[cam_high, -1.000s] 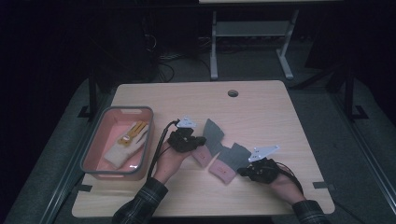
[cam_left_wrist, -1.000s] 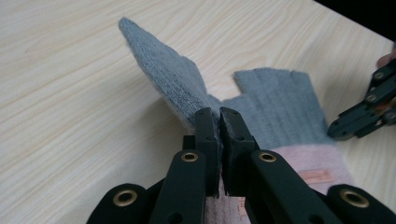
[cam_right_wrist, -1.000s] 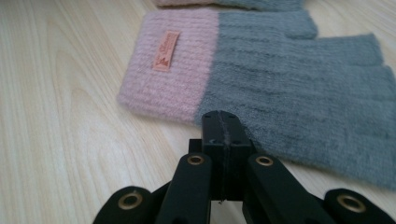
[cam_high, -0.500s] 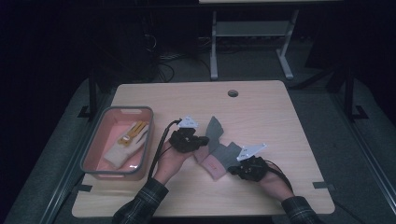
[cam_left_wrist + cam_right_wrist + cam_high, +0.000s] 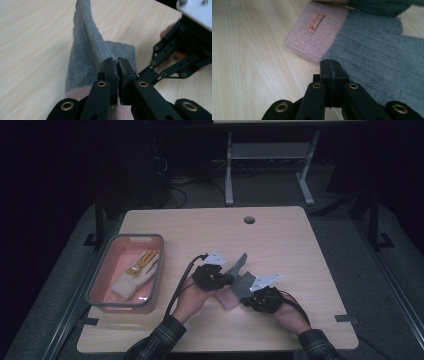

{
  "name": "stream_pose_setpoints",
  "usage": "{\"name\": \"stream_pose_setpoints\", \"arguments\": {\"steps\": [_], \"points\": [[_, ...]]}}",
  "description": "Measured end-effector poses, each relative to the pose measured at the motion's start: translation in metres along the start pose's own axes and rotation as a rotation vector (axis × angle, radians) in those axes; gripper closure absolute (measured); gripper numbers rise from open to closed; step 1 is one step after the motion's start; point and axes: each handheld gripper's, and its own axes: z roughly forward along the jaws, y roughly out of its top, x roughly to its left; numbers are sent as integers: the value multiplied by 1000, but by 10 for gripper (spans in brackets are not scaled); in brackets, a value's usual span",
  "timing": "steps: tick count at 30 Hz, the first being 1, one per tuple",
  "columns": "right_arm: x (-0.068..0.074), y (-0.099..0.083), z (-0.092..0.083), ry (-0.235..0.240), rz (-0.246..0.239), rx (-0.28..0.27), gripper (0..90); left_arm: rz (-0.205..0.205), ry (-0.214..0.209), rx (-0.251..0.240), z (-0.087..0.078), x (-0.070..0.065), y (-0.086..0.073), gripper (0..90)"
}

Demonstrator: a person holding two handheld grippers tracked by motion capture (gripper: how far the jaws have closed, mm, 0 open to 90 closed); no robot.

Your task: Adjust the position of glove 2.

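I am pinching the grey glove (image 5: 87, 57) up with my left tool (image 5: 117, 62); right tool (image 5: 333, 65) is clamped on its edge, fold half-done, bin (image 5: 98, 280) waiting.

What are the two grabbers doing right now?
Left gripper: jaws closed on the grey glove, lifting part of it.
Right gripper: jaws closed at the glove's edge.

Light wooden table (image 5: 280, 240) with a round dark cable hole (image 5: 249, 220) near its far edge | grey-rimmed pink plastic tray (image 5: 102, 270) on the table's left part | cream knitted glove with yellow fingers (image 5: 134, 275) lying inside the tray | grey metal stand (image 5: 265, 155) on the dark floor beyond the table
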Motion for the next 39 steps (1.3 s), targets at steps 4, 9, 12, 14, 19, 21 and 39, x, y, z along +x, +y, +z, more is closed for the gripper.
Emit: {"name": "stream_pose_setpoints", "arguments": {"steps": [4, 9, 12, 14, 19, 21, 39], "points": [[1, 0, 0, 2, 8, 1, 900, 13, -21, 28, 11, -8, -3, 866], [0, 0, 0, 4, 8, 1, 900, 17, -36, 60, 19, -14, -5, 863], [-1, -1, 0, 5, 3, -3, 900, 12, -54, 50, 18, -14, -4, 839], [-1, -1, -1, 5, 2, -4, 900, 1, -77, 32, 17, -14, -4, 832], [-1, -3, -6, 4, 7, -11, 896, 9, -61, 25, 12, -13, -2, 871], [-2, -5, -12, 0, 12, -20, 886, 13, -46, 29, 9, -10, -2, 895], [-40, -63, -57, -212, 168, -33, 135, 3, 44, 103, 27, 19, -13, 155]]}}
